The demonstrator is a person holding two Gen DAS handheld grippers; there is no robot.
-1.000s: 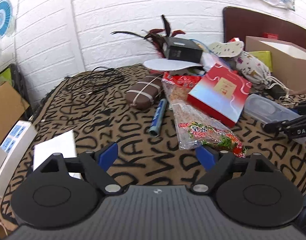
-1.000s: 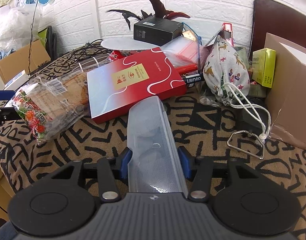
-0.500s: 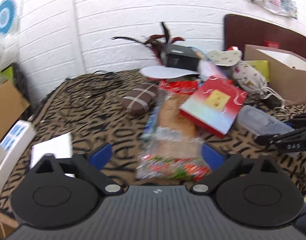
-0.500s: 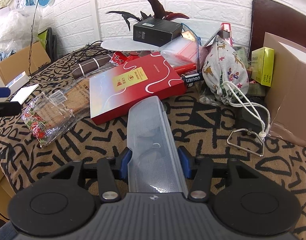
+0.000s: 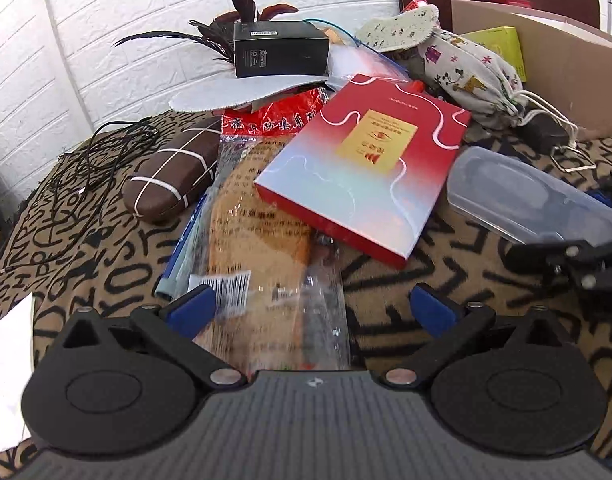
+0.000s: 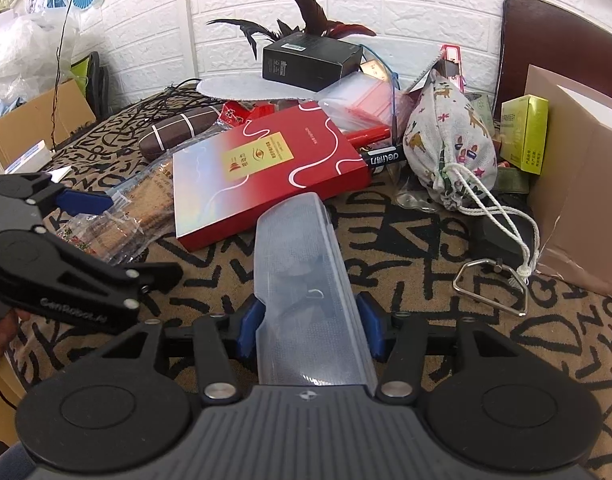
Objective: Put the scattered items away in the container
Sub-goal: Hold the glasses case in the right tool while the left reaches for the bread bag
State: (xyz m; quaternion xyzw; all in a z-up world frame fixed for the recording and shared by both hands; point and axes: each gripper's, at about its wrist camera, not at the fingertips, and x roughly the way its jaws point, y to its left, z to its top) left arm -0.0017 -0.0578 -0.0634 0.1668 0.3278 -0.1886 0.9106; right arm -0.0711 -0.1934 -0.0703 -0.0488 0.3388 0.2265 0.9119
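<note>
Leopard-print lettered tablecloth (image 5: 386, 280), cluttered. Left gripper (image 5: 312, 306) sat low, jaws wide apart around the clear plastic snack bag (image 5: 261, 240). Right gripper (image 6: 310, 326) level, clamped on the translucent plastic case (image 6: 301, 272).

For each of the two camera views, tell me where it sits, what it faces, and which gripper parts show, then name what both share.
Left wrist: sits on the left gripper, looking forward across the patterned table at a snack bag lying between its open blue fingers; the right gripper's black side shows at the right edge.
Right wrist: sits on the right gripper, shut on a clear plastic case, facing the brick wall; the left gripper enters at left.
Shared: red box, black box, drawstring pouch, cardboard box.
</note>
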